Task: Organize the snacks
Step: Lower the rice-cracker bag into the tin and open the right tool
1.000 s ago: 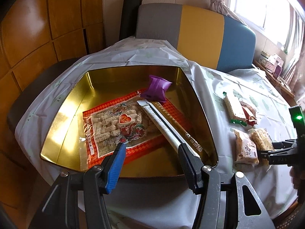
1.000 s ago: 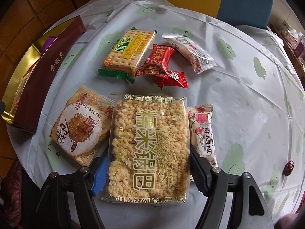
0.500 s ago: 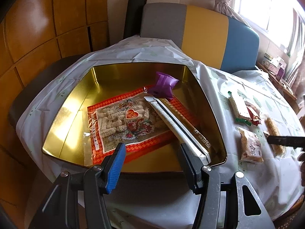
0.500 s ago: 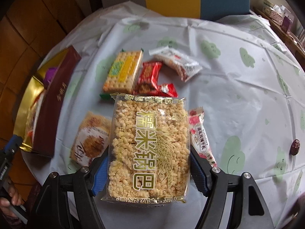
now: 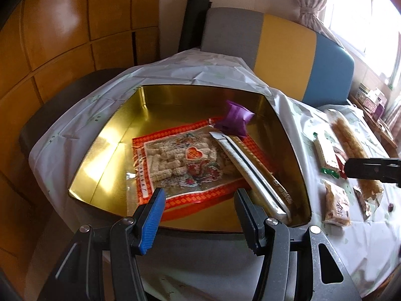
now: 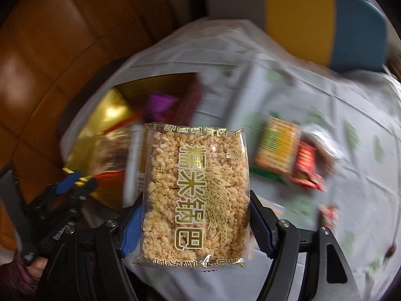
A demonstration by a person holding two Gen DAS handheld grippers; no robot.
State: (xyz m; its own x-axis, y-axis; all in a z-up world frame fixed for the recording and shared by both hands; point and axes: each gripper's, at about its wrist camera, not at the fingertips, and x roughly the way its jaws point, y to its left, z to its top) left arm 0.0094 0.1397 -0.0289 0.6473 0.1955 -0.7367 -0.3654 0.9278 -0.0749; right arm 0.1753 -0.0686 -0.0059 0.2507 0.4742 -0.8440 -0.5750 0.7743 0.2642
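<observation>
Lifted off the cloth since a second ago, the rice-cracker pack (image 6: 195,195) now hangs in the air between the pads of the right gripper (image 6: 195,222), which press on its two long edges; before, it lay flat among the other snacks. From the right wrist view everything behind it is smeared by motion, and the gold tin (image 6: 110,115) has come into sight at ten o'clock of the pack, where earlier only the tin's dark red side showed at the left edge. The left gripper (image 5: 200,217) has hardly shifted: it hovers over the near rim of the gold tin (image 5: 105,150) with its jaws standing apart and nothing between them. Inside the tin lies a red-bordered bag of puffed sticks (image 5: 180,165), with a long gold-and-white packet (image 5: 253,168) leaning across it toward four o'clock and a purple sweet (image 5: 234,121) at one o'clock of the bag. At three o'clock of the tin, on the white tablecloth (image 5: 308,130), I can see a green-ended biscuit pack (image 5: 325,154) and a round cake in a clear wrapper (image 5: 337,205); the lifted pack (image 5: 351,145) shows edge-on above them, held by the black finger (image 5: 373,169) of the other gripper. A chair (image 5: 285,50) in grey, yellow and blue stands at twelve o'clock beyond the table.
</observation>
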